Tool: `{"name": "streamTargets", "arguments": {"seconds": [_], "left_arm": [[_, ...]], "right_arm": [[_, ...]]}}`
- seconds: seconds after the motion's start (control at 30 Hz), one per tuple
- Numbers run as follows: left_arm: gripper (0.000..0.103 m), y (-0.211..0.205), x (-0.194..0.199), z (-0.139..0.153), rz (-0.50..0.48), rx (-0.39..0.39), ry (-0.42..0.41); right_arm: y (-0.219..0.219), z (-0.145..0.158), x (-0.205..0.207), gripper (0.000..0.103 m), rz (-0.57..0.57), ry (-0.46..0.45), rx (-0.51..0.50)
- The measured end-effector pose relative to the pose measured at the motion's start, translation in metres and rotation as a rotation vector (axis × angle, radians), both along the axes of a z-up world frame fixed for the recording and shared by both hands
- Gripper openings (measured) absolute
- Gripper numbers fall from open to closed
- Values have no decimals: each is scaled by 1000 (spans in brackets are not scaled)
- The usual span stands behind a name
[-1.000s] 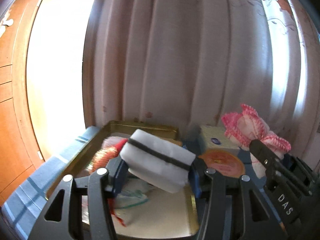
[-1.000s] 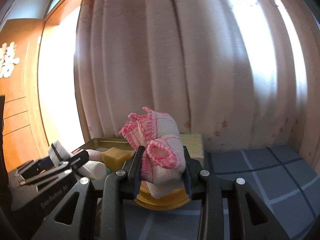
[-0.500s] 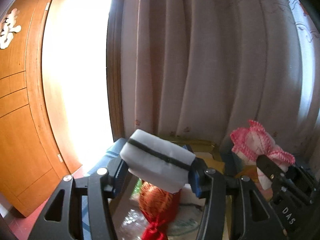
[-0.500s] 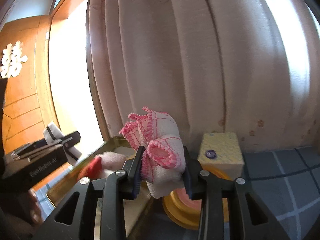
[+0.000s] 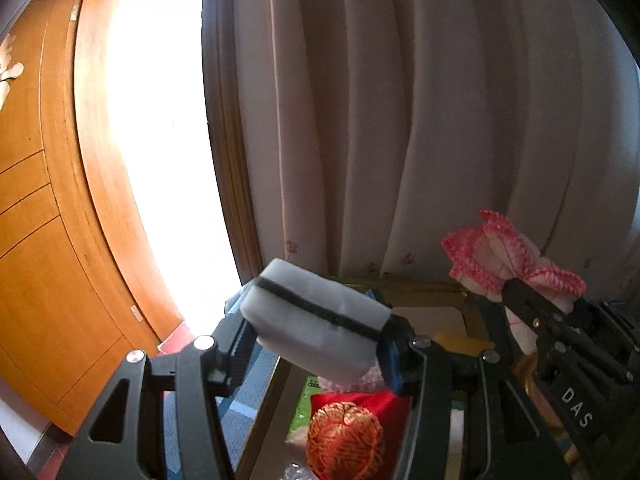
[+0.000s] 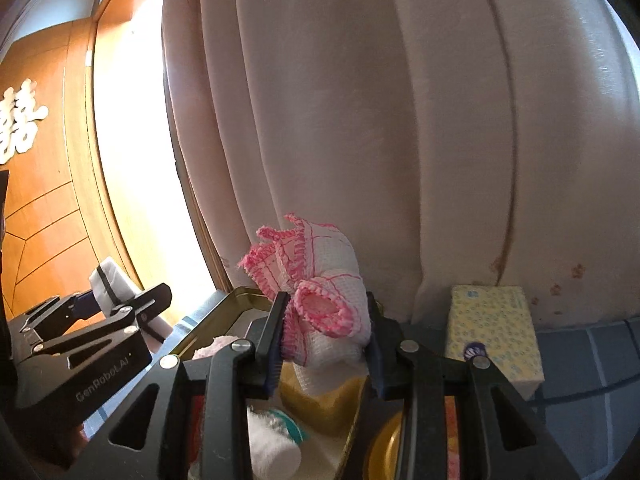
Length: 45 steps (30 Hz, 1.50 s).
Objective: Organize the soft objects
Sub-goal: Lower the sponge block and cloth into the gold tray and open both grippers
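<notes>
My left gripper point(image 5: 316, 340) is shut on a white sponge point(image 5: 316, 328) with a black stripe and holds it in the air over the left edge of a gold tray point(image 5: 424, 286). My right gripper point(image 6: 324, 332) is shut on a white cloth with pink crochet trim point(image 6: 320, 304) and holds it above the same tray point(image 6: 236, 298). Each gripper shows in the other's view: the right one point(image 5: 536, 320) with the cloth point(image 5: 500, 260), the left one point(image 6: 116, 304) with the sponge point(image 6: 110, 284).
The tray holds a red and gold pouch point(image 5: 346, 440), a yellow sponge point(image 6: 320, 404) and a rolled white towel point(image 6: 268, 444). A yellow tissue pack point(image 6: 494, 332) and a gold round tin point(image 6: 384, 452) sit on the blue checked cloth point(image 6: 592, 352). A curtain point(image 6: 380, 120) hangs behind; a wooden door point(image 5: 36, 220) stands left.
Both grippers have swung left and moved forward with their loads still held. The left one now looks past the tray's left edge; the right one is now over the tray.
</notes>
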State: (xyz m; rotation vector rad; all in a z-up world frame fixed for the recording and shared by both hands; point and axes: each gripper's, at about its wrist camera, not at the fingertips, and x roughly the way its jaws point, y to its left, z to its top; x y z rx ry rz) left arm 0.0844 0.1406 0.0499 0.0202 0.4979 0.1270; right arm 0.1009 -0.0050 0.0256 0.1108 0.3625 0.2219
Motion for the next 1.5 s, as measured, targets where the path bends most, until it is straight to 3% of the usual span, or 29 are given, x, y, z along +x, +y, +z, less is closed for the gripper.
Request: {"name": "streamTargets", "arguments": {"seconds": [0.5, 0.93, 1.33, 1.43, 1.5], "left_arm": [[52, -2, 37, -4, -9, 19, 86], [52, -1, 104, -20, -31, 20, 295], [53, -6, 129, -46, -10, 149, 404], [59, -11, 129, -49, -14, 178, 401], [77, -12, 128, -49, 2, 196, 401]], "right_arm": [[-3, -3, 35, 37, 2, 94, 32], [0, -9, 83, 37, 15, 262, 24], [7, -23, 125, 37, 34, 410, 21], [6, -20, 134, 41, 56, 423, 37], [3, -20, 137, 43, 60, 434, 53]]}}
